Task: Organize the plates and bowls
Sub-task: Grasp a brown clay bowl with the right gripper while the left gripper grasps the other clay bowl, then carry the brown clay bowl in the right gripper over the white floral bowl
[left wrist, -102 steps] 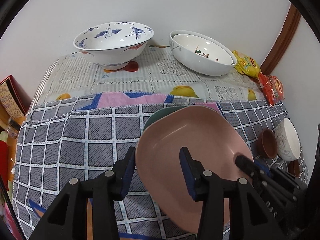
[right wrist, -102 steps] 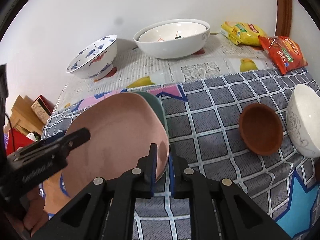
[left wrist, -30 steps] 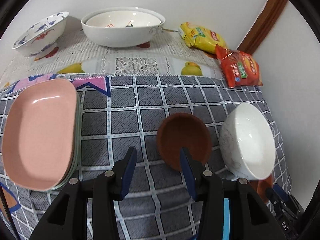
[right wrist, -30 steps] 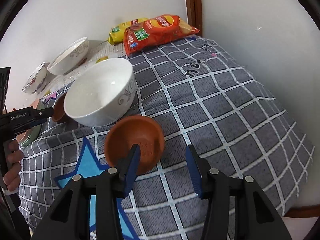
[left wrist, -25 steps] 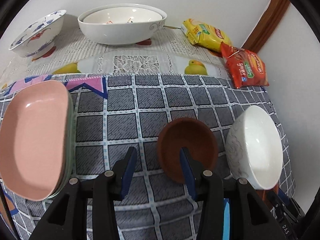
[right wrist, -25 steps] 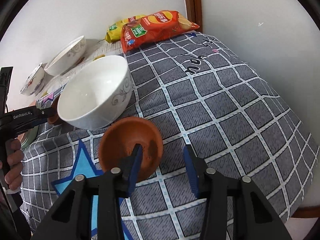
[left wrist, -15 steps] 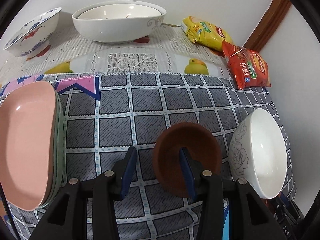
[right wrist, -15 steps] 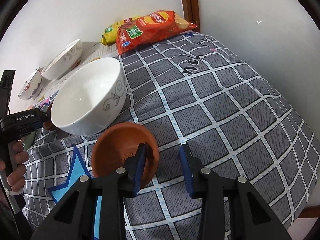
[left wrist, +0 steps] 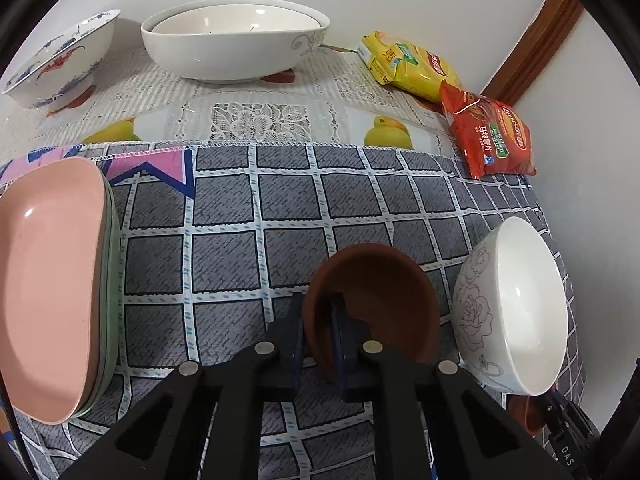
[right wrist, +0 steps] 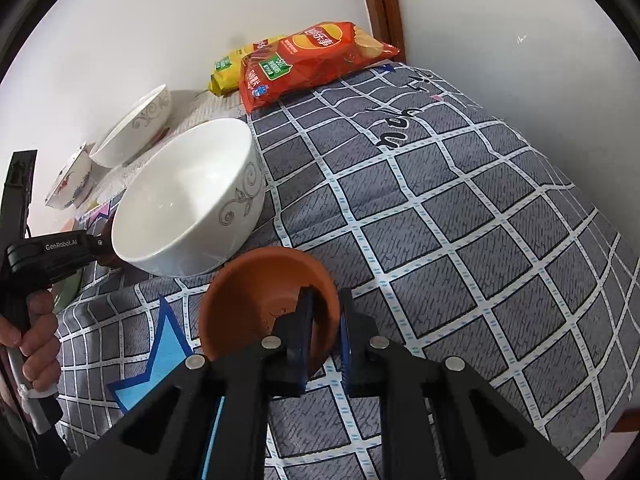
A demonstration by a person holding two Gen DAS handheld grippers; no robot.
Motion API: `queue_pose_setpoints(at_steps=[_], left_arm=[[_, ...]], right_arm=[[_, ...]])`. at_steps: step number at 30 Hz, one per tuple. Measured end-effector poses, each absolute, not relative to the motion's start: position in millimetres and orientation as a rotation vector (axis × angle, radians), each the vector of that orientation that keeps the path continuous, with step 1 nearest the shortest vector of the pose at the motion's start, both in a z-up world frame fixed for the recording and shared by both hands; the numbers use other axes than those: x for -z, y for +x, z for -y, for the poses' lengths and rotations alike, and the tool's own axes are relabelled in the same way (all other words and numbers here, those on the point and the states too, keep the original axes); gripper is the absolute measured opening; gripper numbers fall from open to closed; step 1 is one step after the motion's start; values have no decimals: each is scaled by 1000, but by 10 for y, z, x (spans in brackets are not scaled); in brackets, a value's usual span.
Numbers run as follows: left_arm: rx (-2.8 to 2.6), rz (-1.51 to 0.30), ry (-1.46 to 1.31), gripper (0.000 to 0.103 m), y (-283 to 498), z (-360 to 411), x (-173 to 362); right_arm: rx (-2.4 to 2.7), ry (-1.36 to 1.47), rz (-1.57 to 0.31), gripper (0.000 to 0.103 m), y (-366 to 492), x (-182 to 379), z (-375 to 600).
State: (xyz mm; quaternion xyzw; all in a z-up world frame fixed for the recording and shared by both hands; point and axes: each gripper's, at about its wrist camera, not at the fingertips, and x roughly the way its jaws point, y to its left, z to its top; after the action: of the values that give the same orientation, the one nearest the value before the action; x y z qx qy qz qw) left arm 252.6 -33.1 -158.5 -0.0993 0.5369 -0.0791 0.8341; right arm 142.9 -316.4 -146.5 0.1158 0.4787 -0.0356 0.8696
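My left gripper (left wrist: 318, 314) has its jaws closing onto the near left rim of a small dark brown bowl (left wrist: 380, 300), and the pads press the rim from both sides. Right of it stands a white flowered bowl (left wrist: 516, 312). My right gripper (right wrist: 324, 314) is likewise closing, its pads clamped on the near right rim of a small orange-brown bowl (right wrist: 256, 304), just in front of the same white bowl (right wrist: 188, 200). Both small bowls rest on the grey checked cloth (left wrist: 288, 208). A pink plate (left wrist: 48, 280) lies stacked on a green one at the left.
Two nested large white bowls (left wrist: 236, 40) and a blue-patterned bowl (left wrist: 60, 64) stand at the back by the wall. Yellow (left wrist: 408, 64) and red (left wrist: 492, 136) snack bags lie in the back right corner. A hand (right wrist: 36, 328) holds the left gripper's handle. The table edge drops off at the right.
Both grippers went from open, straddling the rims of the small bowls, to shut on those rims. Earlier still, the pink plate was being set onto the green one.
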Motion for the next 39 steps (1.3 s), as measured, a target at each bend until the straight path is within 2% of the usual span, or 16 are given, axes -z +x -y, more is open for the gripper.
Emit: queue_pose_setpoints(at_steps=[15,39], left_arm=[[275,-1115,-182,8,2310,351,1283],[296,-996,-129,8,1965,-100,589]], right_arm=[[116,257,-949,9,1280,1207,3070],[169,270,-837,9,1123,500,2831]])
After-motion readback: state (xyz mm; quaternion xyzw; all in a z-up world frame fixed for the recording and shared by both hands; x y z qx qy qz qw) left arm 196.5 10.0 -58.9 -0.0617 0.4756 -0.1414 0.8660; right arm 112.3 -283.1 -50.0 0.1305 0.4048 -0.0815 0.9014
